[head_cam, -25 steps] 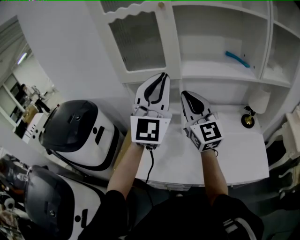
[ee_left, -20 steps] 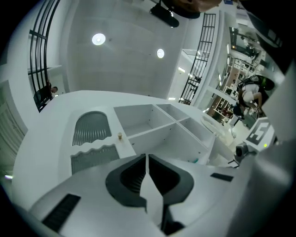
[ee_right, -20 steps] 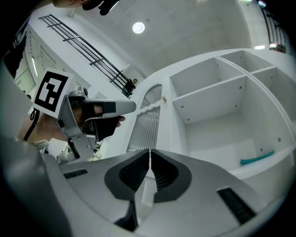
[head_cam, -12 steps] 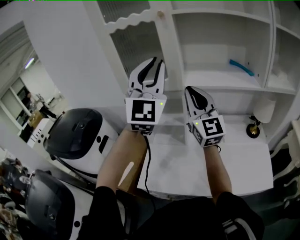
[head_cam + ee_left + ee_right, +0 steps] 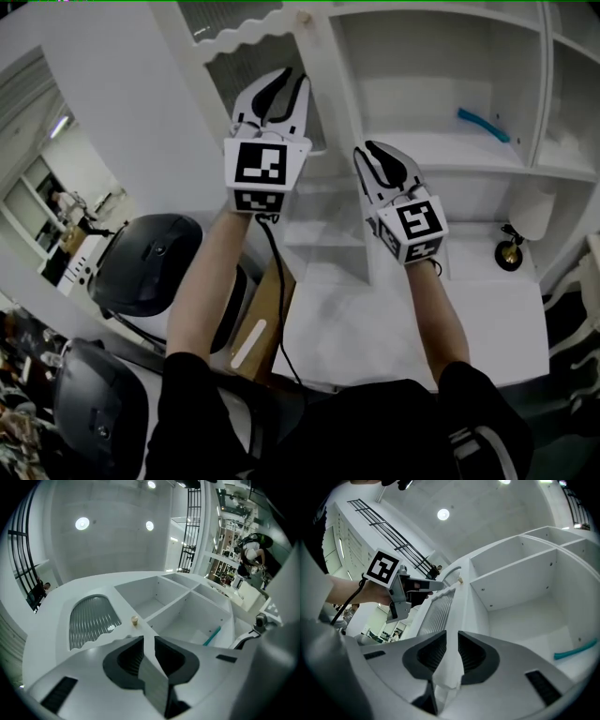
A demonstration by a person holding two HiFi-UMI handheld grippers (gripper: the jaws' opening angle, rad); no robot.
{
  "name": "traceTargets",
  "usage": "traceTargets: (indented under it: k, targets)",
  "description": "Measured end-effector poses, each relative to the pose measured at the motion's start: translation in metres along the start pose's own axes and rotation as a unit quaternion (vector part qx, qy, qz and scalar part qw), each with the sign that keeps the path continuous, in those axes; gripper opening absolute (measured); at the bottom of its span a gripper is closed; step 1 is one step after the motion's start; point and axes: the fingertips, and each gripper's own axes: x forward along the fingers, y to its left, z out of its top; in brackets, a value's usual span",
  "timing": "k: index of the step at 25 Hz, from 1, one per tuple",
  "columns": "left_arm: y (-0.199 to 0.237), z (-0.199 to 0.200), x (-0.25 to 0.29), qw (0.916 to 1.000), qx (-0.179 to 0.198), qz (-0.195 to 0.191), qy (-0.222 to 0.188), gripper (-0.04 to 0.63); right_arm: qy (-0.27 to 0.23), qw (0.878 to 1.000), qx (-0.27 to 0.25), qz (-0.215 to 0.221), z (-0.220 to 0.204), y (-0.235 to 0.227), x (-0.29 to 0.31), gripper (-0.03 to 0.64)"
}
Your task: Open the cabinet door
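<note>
The white cabinet door has a ribbed glass panel and a small round knob at its right edge. It lies flush with the cabinet frame. My left gripper is raised in front of the door, just below the knob and apart from it. Its jaws stand slightly apart with nothing between them. My right gripper hangs lower and to the right, before the open shelves. Its jaws are opening, with only the cabinet's upright post behind the gap. From the right gripper view, the left gripper points at the knob.
Open white shelves fill the right of the cabinet, with a teal stick lying on one. A small lamp with a brass foot stands on the counter. Two black-and-white appliances sit at lower left.
Both grippers have risen toward the cabinet. The left one climbed further and moved left, up to the door's glass panel and nearer the knob.
</note>
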Motion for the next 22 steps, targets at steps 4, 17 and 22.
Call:
traceTargets:
  k: [4,17,22]
  targets:
    - [0.002,0.001,0.019,0.9999,0.011,-0.002,-0.002,0.071,0.006,1.0,0.004,0.004,-0.007,-0.011,0.01,0.093]
    - [0.04,0.018,0.072,0.9985,0.044,0.033,-0.011,0.104,0.01,0.998,0.007,0.062,-0.01,-0.016,0.037,0.118]
    - [0.035,0.024,0.081,0.9964,0.079,0.029,-0.009,0.104,0.012,0.998,0.004,0.065,-0.008,-0.016,0.039,0.118]
